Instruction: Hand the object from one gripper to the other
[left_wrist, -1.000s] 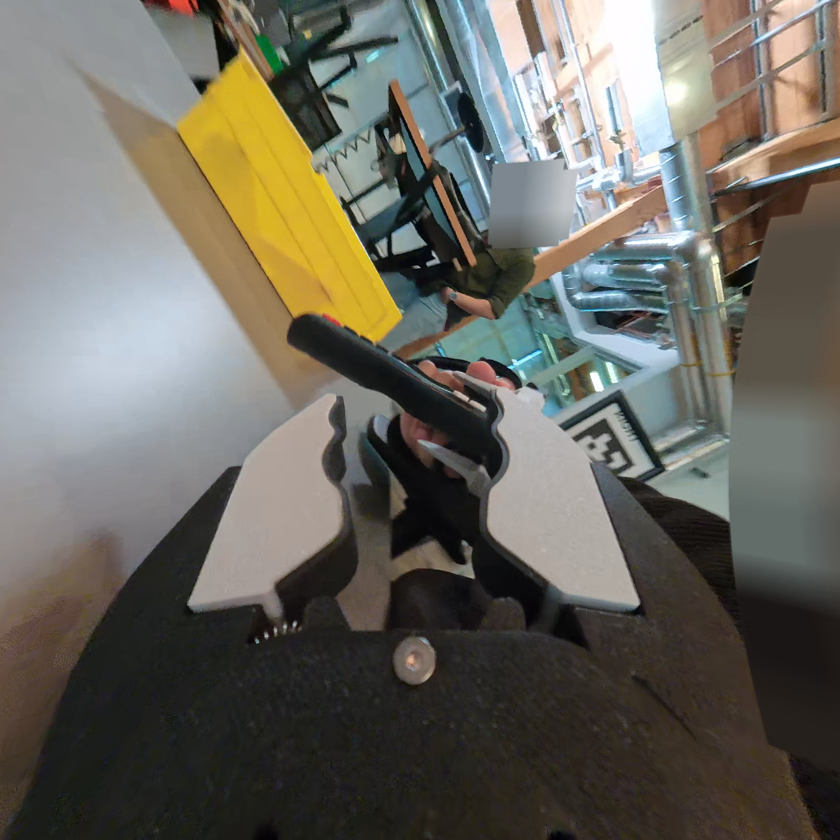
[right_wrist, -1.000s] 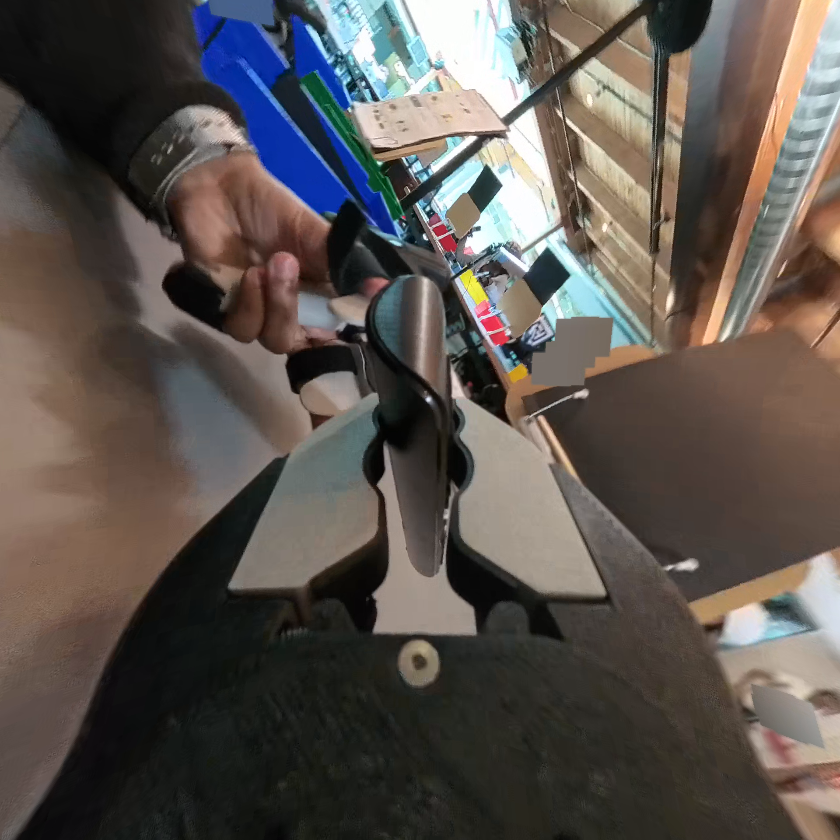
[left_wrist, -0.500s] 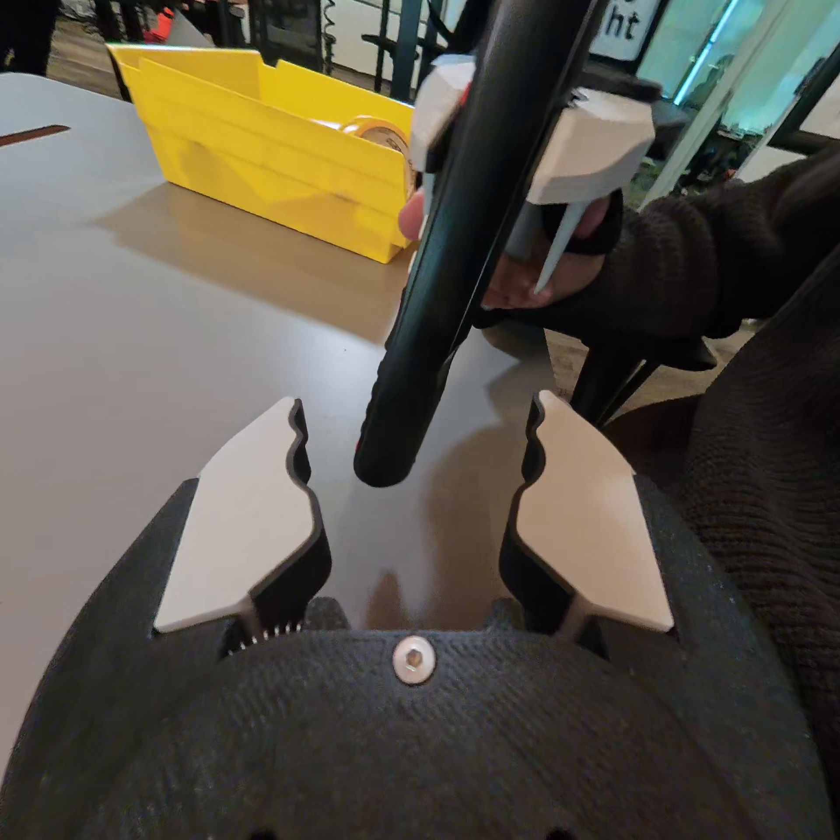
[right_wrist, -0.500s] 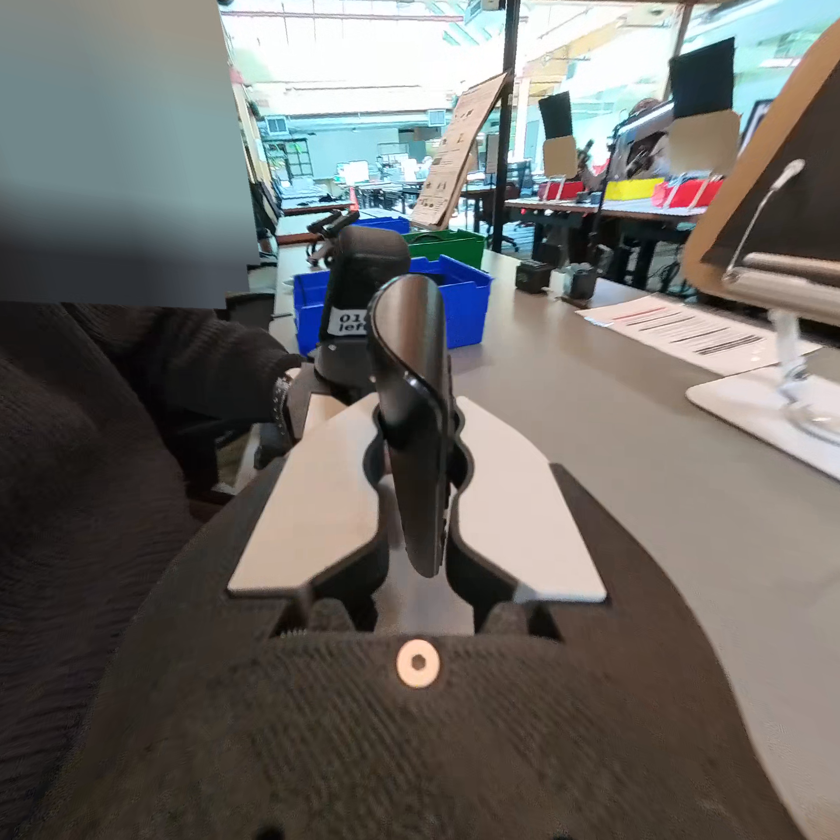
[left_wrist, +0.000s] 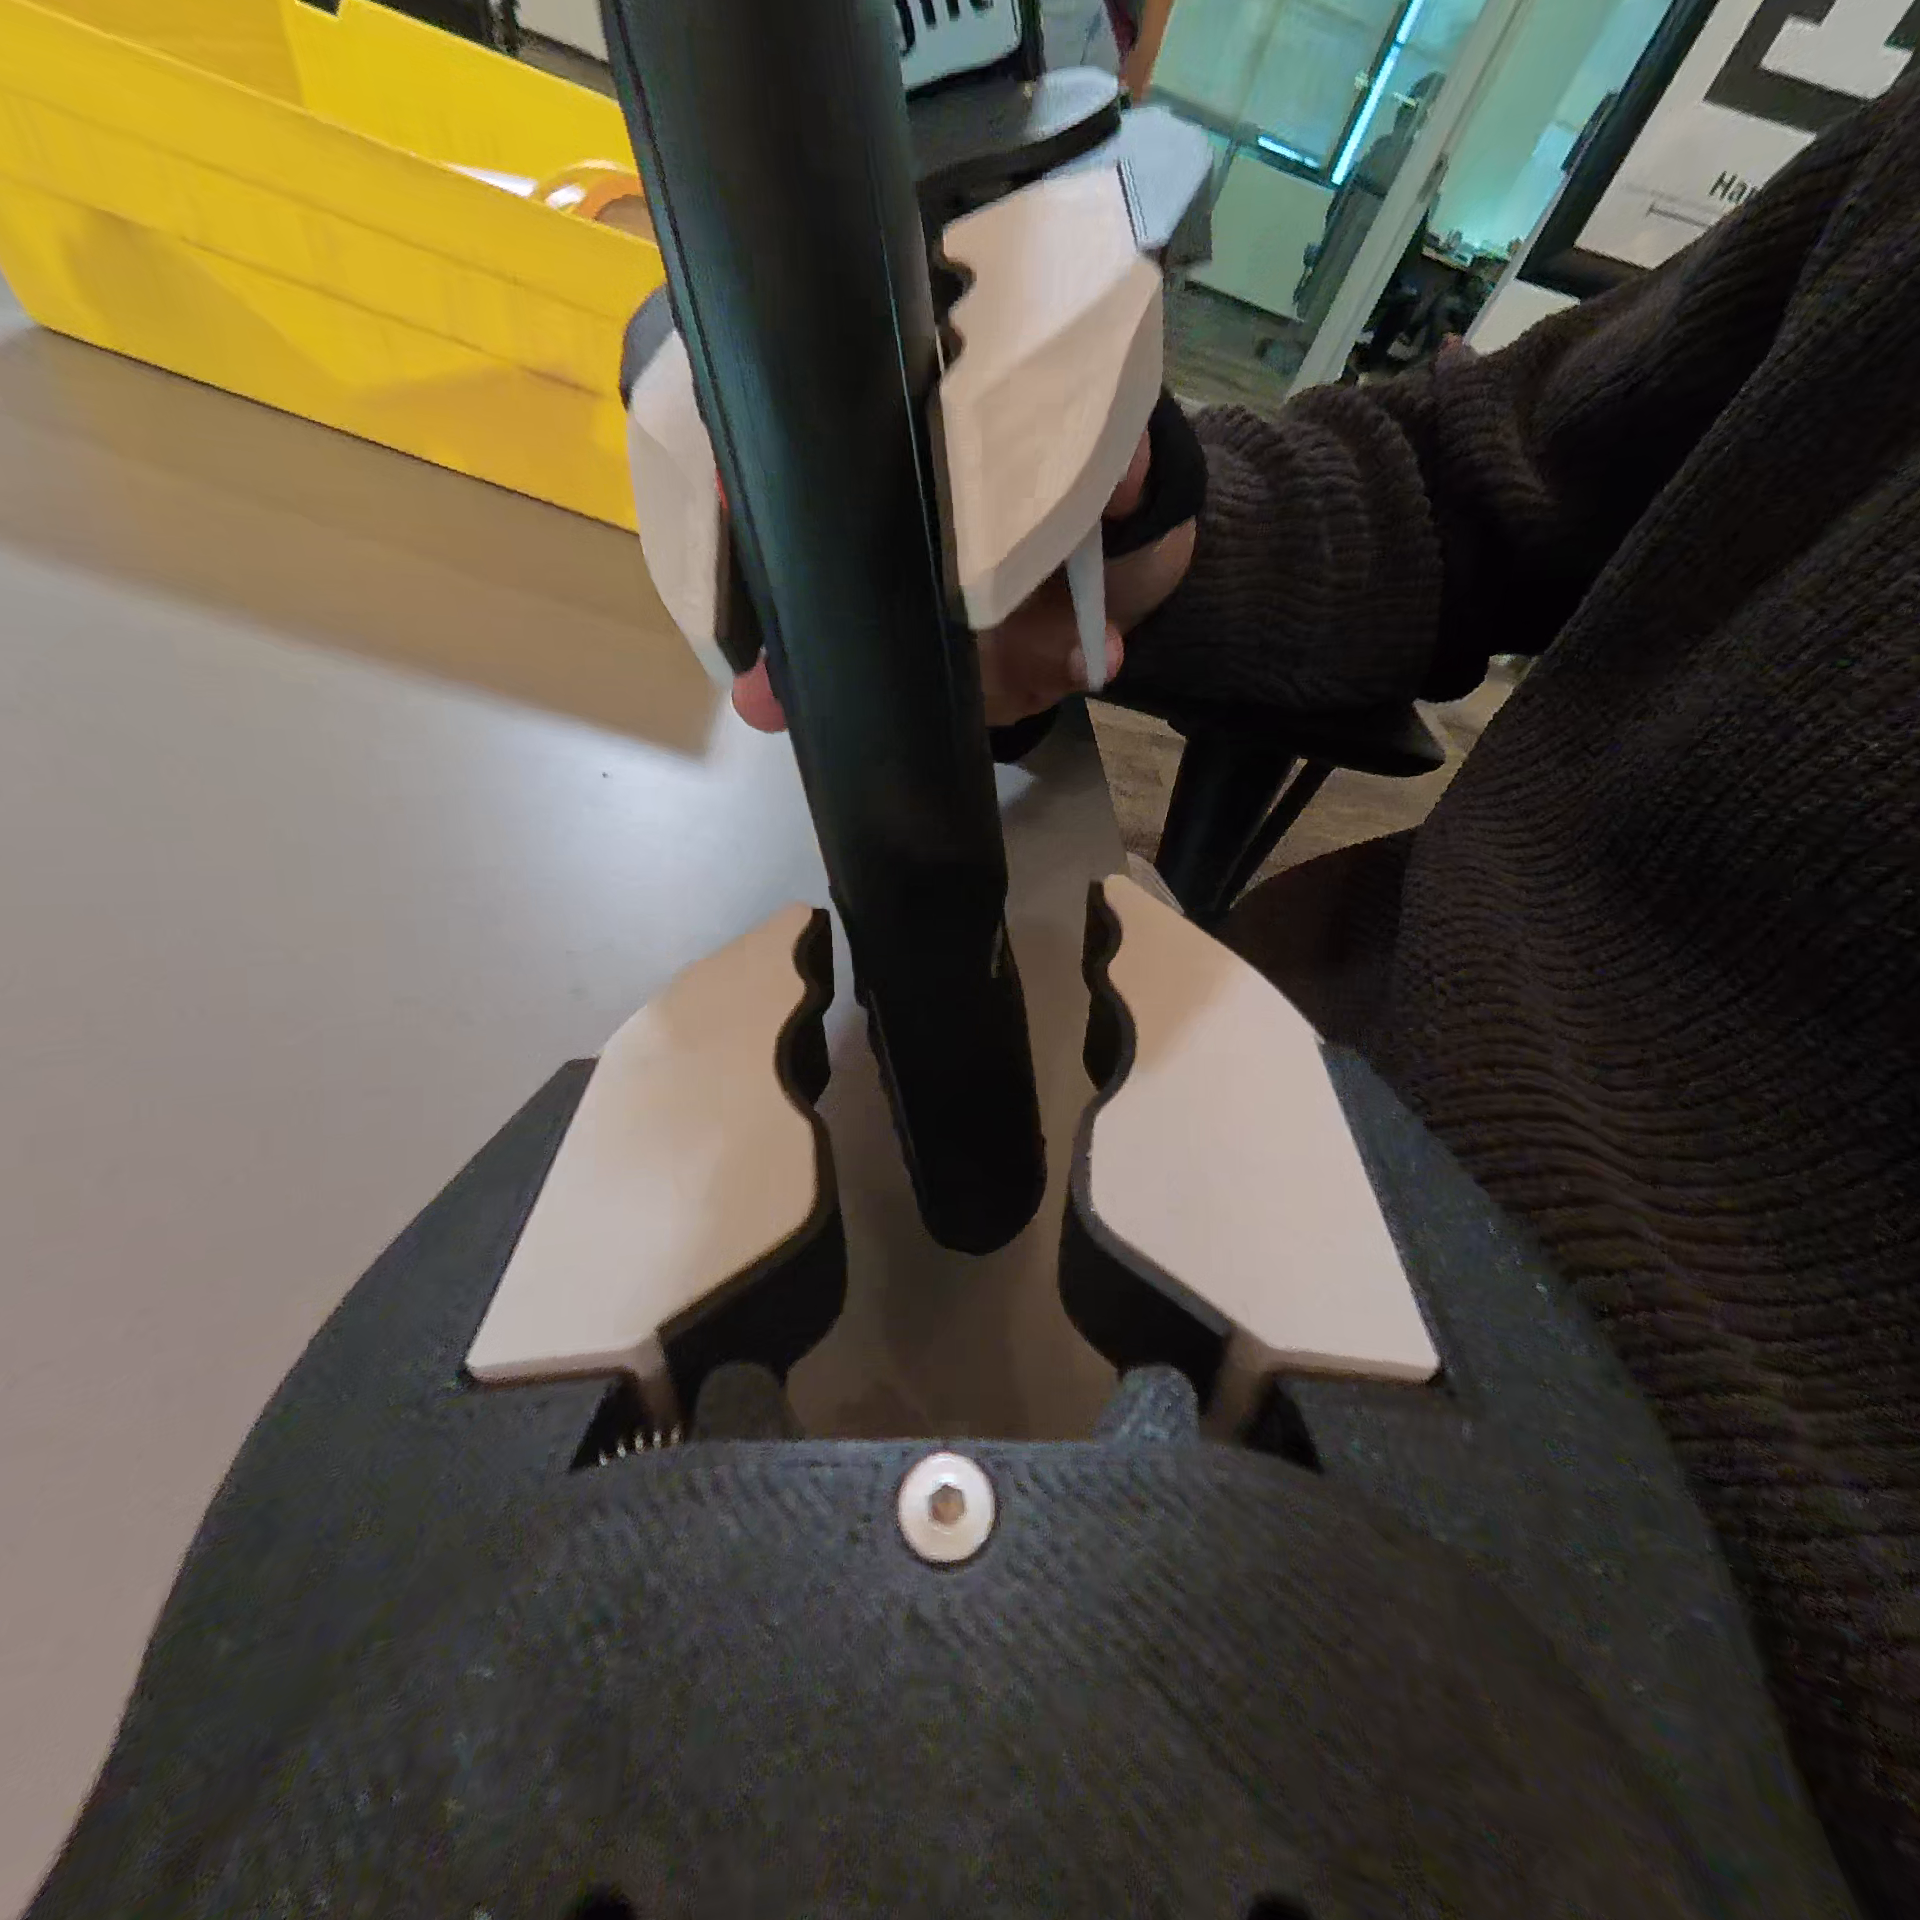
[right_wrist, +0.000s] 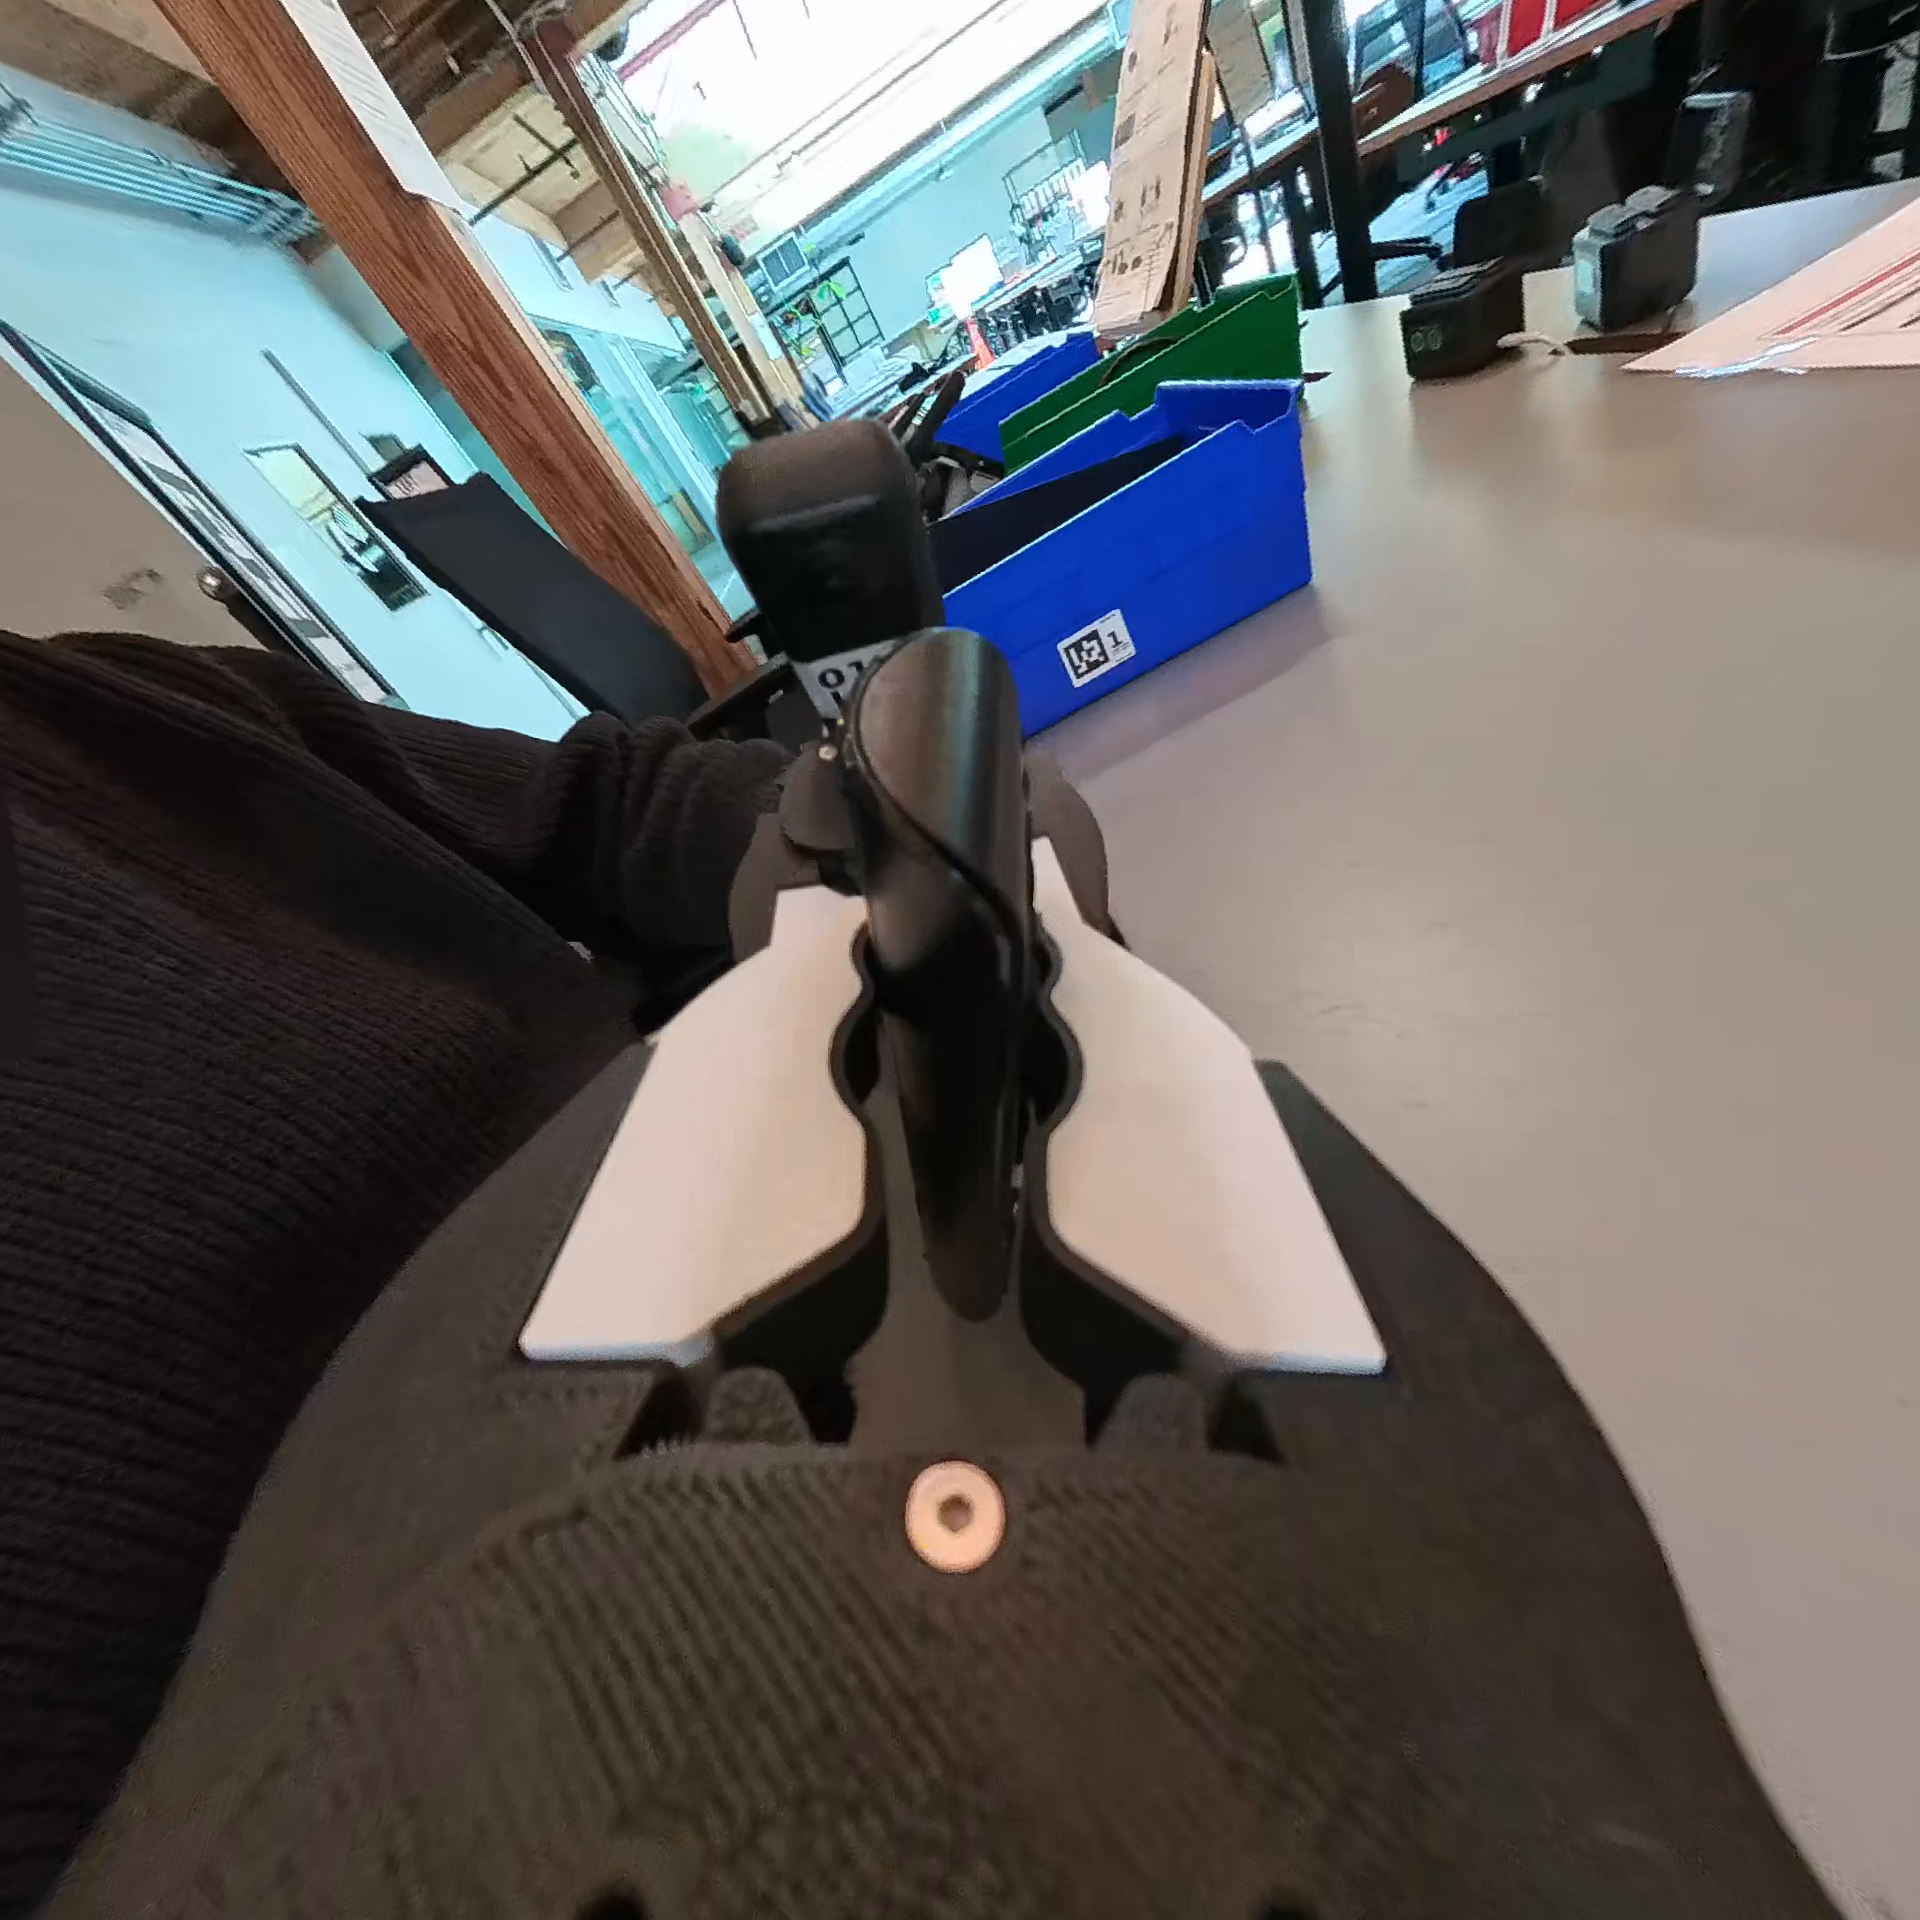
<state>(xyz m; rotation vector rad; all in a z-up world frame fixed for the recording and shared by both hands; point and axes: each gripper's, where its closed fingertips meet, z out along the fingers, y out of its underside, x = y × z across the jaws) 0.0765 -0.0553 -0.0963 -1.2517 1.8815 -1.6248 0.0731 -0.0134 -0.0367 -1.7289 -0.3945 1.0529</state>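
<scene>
The right hand-held gripper (right_wrist: 951, 1023) is clamped on a long black object (right_wrist: 940, 935), a slim bar-shaped item with a glossy casing. Both white fingers (right_wrist: 727, 1143) press against the sides of the black object, which stands between them and extends forward past their tips.

In the left wrist view, the same black object (left_wrist: 831, 582) runs from the top of the frame down into the gap of the left hand-held gripper (left_wrist: 956, 1049). The lower end of the black object lies between the two white fingers (left_wrist: 686, 1174) of the left hand-held gripper. The jaws of the left hand-held gripper stand narrowly apart: a strip of table shows on each side of the black object, and neither finger touches it.

Above the left hand-held gripper, the right hand-held gripper (left_wrist: 831, 416) appears from the front, with its white fingers closed on the upper part of the black object. A hand (left_wrist: 1049, 644) and a dark knitted sleeve (left_wrist: 1351, 540) are just behind the right hand-held gripper.

The black object is held above the grey table (left_wrist: 312, 831). A yellow bin (left_wrist: 312, 270) stands on the table beyond the black object, to its left in the left wrist view. In the right wrist view, a blue bin (right_wrist: 1143, 561) stands on the table (right_wrist: 1558, 831) beyond the black object, with a green bin (right_wrist: 1174, 364) behind the blue bin.
</scene>
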